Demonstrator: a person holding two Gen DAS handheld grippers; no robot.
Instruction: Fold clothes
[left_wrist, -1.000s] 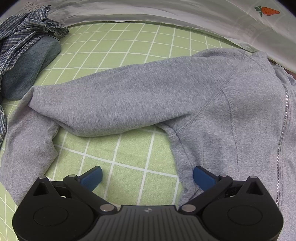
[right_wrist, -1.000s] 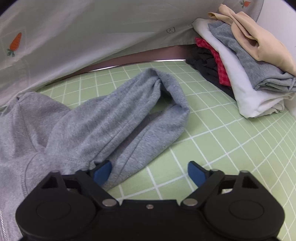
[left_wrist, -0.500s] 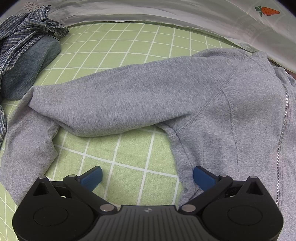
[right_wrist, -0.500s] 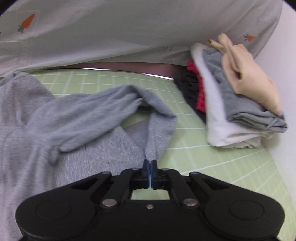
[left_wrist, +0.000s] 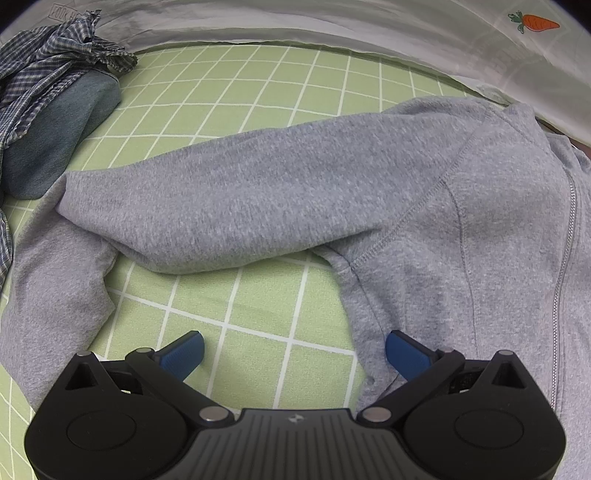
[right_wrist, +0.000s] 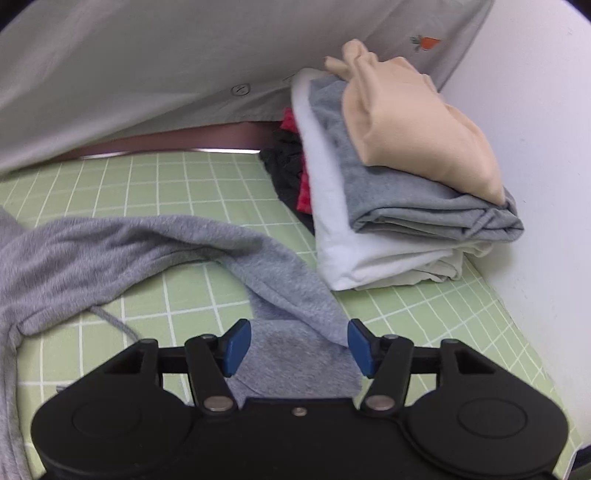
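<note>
A grey zip hoodie (left_wrist: 258, 192) lies spread on the green checked sheet (left_wrist: 258, 92), one sleeve stretched left and bent back toward me. My left gripper (left_wrist: 294, 343) hangs open over bare sheet under that sleeve, its right finger (left_wrist: 400, 349) at the hoodie's side edge. In the right wrist view the other sleeve (right_wrist: 110, 243) runs from the left to its cuff (right_wrist: 291, 354). That cuff lies flat between and below the jaws of my right gripper (right_wrist: 298, 338), which are opening; the pads stand clear of the cloth.
A stack of folded clothes (right_wrist: 406, 206) sits against the white wall (right_wrist: 535, 147), just right of the cuff. A crumpled plaid shirt (left_wrist: 44, 74) on a blue-grey garment (left_wrist: 62, 136) lies at far left. A white carrot-print cover (left_wrist: 369, 22) borders the back.
The right gripper shut on the sleeve's end, drew it rightward toward the folded stack so the sleeve straightened, then opened and let the cuff go. The left gripper has not moved.
</note>
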